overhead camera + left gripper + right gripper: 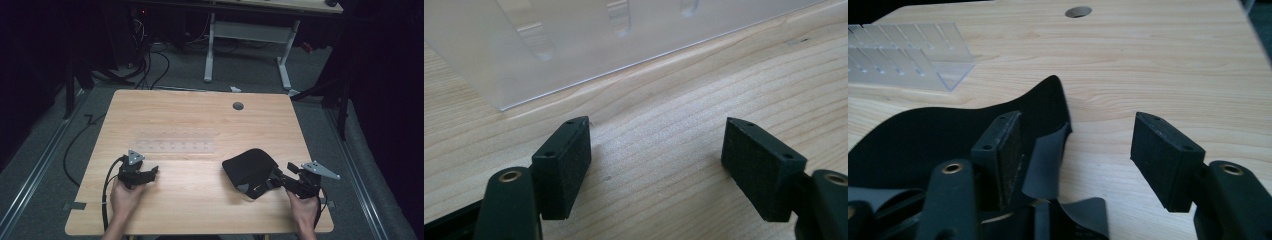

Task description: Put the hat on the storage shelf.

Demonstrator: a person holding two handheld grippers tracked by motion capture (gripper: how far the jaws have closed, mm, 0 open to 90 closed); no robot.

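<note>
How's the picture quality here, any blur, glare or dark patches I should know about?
High view: the wooden table is evenly lit, the room around it nearly black, and the clear plastic rack is faint. Left gripper view: the rack looks hazy and soft. Right gripper view: the black cloth shows little detail.

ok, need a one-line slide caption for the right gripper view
Right gripper open over the black fabric piece, clear acrylic rack behind on the wooden table.

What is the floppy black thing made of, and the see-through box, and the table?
The black thing looks like matte fabric or soft rubbery sheet: it curls and folds limply. I can't tell which. The see-through box seems to be clear hard plastic, glossy with sharp edges. The table looks like light wood or wood-look laminate, showing grain lines.
</note>
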